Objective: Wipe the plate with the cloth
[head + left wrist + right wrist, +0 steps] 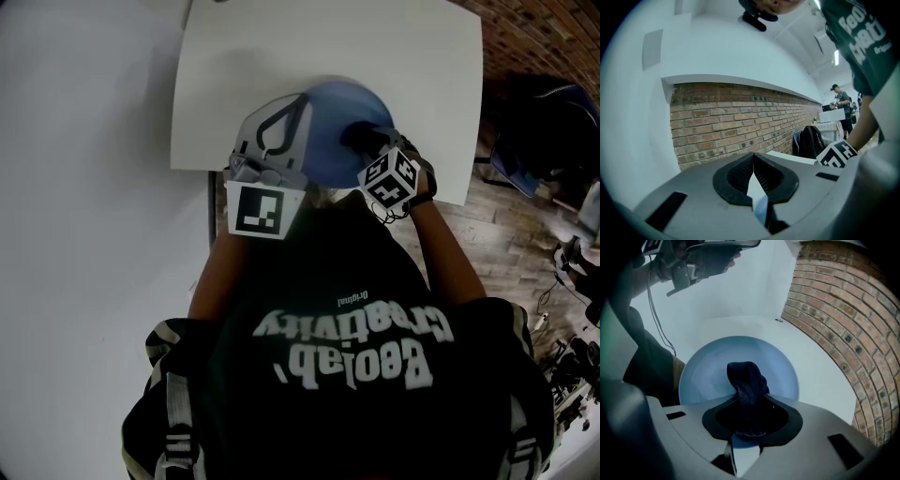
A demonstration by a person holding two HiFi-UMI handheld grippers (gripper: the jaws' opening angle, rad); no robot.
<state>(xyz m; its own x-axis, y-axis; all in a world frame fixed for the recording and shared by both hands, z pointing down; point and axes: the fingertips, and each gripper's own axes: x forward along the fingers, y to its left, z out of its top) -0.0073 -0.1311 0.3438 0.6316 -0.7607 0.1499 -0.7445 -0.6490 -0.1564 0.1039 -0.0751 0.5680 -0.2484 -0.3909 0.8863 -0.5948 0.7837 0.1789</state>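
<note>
Closest to the head camera is the person's dark printed T-shirt (356,375), filling the lower half of that view. At the left, the left gripper (753,157) is lifted clear of the dishware and points toward a red brick wall (731,117); its two jaws meet at the tips with nothing held between them. Further right, the round pale-blue plate (708,371) lies flat on the white rectangular tabletop (328,56), near the edge closest to the person. Over the plate's right part, the right gripper (749,401) has its jaws clamped on the bunched dark navy cloth (747,378), whose free end sticks out past the tips and rests on the plate's surface. At the far right runs a wooden floor (506,234)
</note>
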